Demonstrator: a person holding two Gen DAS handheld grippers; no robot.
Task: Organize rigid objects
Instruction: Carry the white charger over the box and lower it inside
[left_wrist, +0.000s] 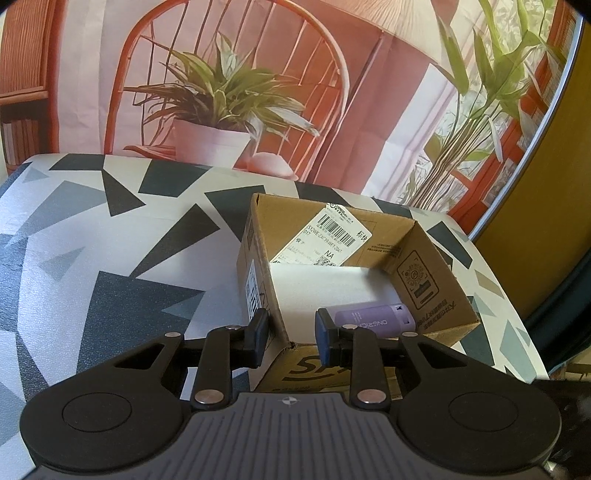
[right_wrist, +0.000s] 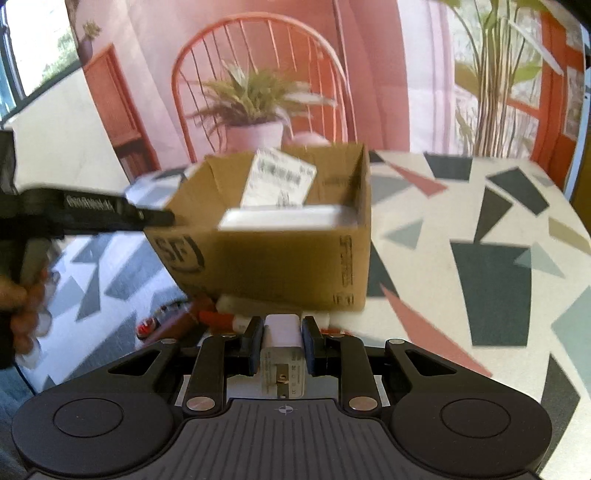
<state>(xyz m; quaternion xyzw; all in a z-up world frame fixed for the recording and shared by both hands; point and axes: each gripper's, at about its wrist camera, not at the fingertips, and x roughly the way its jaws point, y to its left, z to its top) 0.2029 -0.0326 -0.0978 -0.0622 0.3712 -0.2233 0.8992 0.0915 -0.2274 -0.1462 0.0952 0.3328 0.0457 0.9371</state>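
Left wrist view first: my left hand-held gripper is clamped as tight as it goes on the near corner of the cardboard box, one pad outside the wall, one inside, pinning the card between them. The box sits on the patterned worktop, top open, a shipping label stuck to its far inner wall. Lying on the pale floor inside is a lilac tube, on its side against the right wall (printed lettering, too small to read properly).

Over to the right wrist view: my right hand-held gripper is closed narrow on a white plug-in charger, pads squeezing its two flat sides, prongs facing the camera. It hangs just in front of the box's near face, low, not yet over the rim. Stiff plastic shell, light I'd reckon, smooth enough to slip, so the flat sides are the right hold. Some red-and-white items lie by the box's base, blurred; I can't name them. The person's hand grips the other handle at left.
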